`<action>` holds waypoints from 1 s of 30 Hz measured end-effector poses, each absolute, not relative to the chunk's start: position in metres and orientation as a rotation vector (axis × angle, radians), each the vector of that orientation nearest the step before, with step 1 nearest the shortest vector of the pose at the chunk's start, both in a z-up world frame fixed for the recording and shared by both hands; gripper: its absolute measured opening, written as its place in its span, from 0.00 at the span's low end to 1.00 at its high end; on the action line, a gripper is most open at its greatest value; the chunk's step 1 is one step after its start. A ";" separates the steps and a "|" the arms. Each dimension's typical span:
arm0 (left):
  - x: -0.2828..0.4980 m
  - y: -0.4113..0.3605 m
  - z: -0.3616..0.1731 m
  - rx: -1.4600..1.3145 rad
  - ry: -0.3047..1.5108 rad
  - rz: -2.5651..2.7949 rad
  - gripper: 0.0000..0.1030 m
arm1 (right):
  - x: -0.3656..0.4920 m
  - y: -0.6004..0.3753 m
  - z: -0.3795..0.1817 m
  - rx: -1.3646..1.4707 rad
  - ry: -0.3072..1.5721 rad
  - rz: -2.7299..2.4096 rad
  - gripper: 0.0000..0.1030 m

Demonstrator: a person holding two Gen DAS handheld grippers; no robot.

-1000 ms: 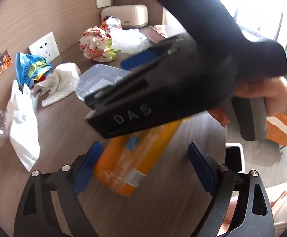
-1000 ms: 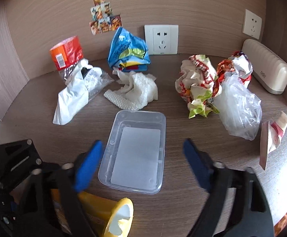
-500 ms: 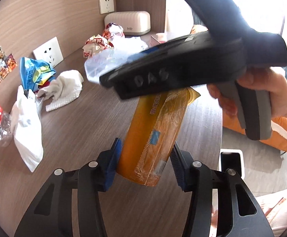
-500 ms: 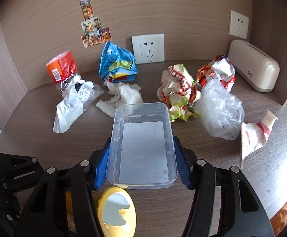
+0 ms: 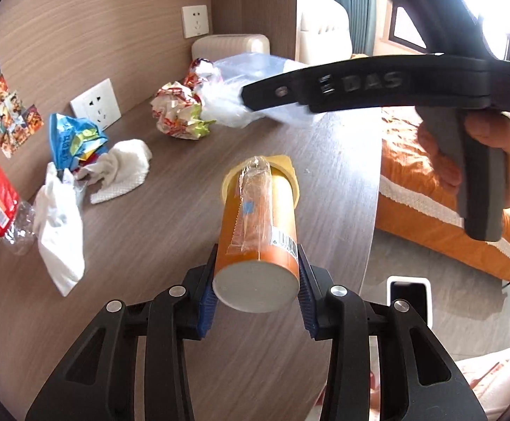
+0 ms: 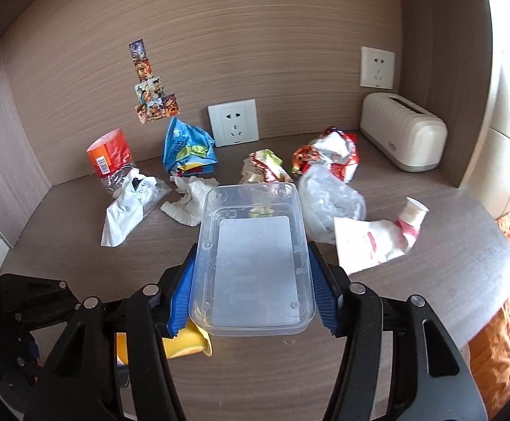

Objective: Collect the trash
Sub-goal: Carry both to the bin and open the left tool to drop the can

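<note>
Trash fills both my tongs. My left gripper [image 5: 256, 289] is clamped on an orange tube [image 5: 258, 224] near its base, low in the centre of the left view, mouth pointing away so the pads bear on the stiff end. My right gripper [image 6: 253, 287] is squeezed across the sides of a clear tub [image 6: 255, 256], held flat at the centre of the right view, likely because its walls are the only firm hold. Both seem lifted off the desk [image 6: 430, 231]. More wrappers lie along the wall: a blue bag [image 6: 188, 147] and a red-labelled bottle [image 6: 111, 159] at middle left. Readable writing: "DAS" on the right tool's body, a barcode on the tube; other labels are too small.
</note>
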State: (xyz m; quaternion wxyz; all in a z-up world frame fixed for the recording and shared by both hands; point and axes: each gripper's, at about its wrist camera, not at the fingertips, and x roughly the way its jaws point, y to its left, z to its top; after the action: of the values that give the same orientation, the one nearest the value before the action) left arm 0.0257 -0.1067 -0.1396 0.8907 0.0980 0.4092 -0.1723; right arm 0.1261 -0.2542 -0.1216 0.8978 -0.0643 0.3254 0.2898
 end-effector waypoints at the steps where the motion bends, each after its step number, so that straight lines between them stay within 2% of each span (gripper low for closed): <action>1: 0.026 -0.109 -0.140 0.205 0.847 -0.353 0.37 | 0.124 -0.259 -0.120 -0.132 0.675 0.593 0.57; 11: 0.017 -0.138 -0.131 0.212 0.798 -0.341 0.36 | 0.093 -0.317 -0.118 -0.121 0.676 0.506 0.57; 22: 0.032 -0.146 -0.148 0.165 0.804 -0.299 0.36 | 0.078 -0.340 -0.123 -0.121 0.695 0.471 0.57; 30: 0.024 -0.160 -0.138 0.205 0.731 -0.303 0.35 | 0.077 -0.350 -0.128 -0.114 0.708 0.453 0.57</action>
State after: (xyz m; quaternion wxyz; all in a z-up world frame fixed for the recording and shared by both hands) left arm 0.0242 -0.1601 -0.1383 0.9177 0.0997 0.3553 -0.1474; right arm 0.0771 -0.3498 -0.1284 0.9113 -0.0555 0.3437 0.2196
